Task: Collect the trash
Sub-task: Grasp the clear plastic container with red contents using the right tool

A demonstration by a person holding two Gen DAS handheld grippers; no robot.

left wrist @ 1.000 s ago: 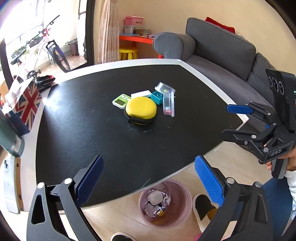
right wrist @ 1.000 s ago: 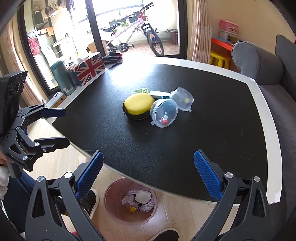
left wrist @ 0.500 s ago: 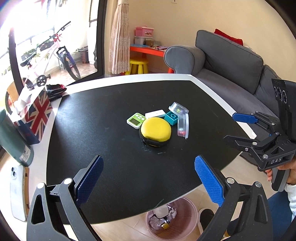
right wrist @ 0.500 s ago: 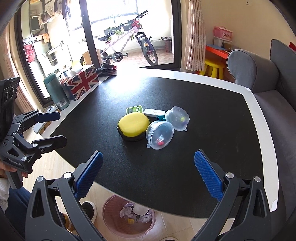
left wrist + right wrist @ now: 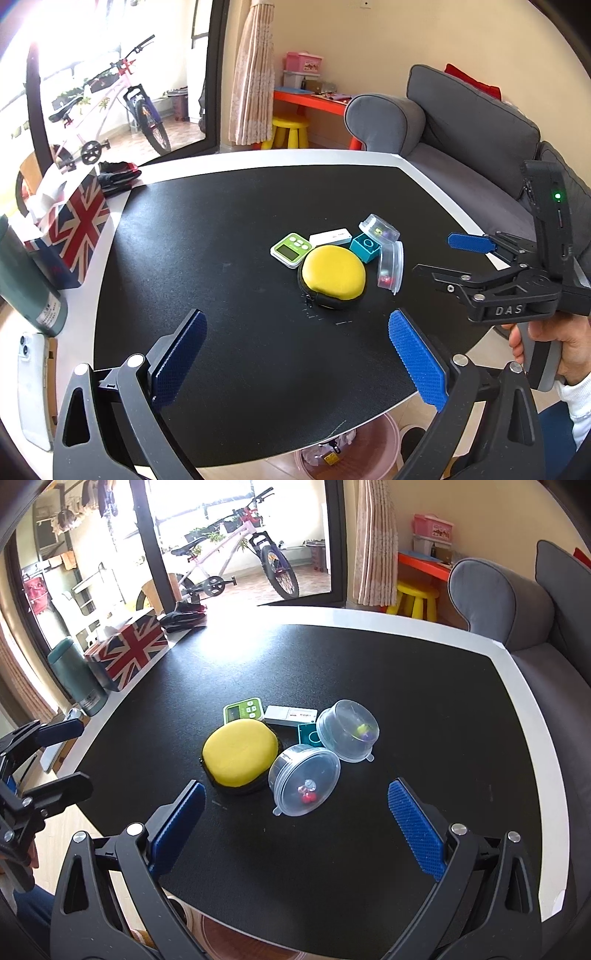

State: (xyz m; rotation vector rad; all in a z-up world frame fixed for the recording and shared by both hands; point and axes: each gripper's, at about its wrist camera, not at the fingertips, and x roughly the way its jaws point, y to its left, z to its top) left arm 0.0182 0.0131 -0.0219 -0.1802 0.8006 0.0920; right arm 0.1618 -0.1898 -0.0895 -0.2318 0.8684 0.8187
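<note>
A cluster sits mid-table on the black table (image 5: 221, 258): a yellow round zip case (image 5: 333, 272) (image 5: 240, 756), a green timer (image 5: 290, 249) (image 5: 243, 710), a white box (image 5: 330, 236) (image 5: 291, 715), a teal box (image 5: 365, 246), and two clear lidded plastic tubs (image 5: 304, 779) (image 5: 348, 730) holding small coloured bits. My left gripper (image 5: 297, 354) hangs open above the near table edge, short of the cluster, nothing between its fingers. My right gripper (image 5: 295, 829) is open too, just short of the nearer tub. A pink waste bin (image 5: 347, 456) with trash stands on the floor below the table edge.
A Union Jack tissue box (image 5: 72, 229) (image 5: 129, 646), a green flask (image 5: 31, 288) and a white phone (image 5: 33, 384) line the table's left side. A grey sofa (image 5: 469, 136) stands to the right. A bicycle (image 5: 236, 557) is beyond the glass door.
Both grippers have risen and moved forward over the table toward the cluster. The waste bin has slid toward the bottom edge of both views. Both stayed open.
</note>
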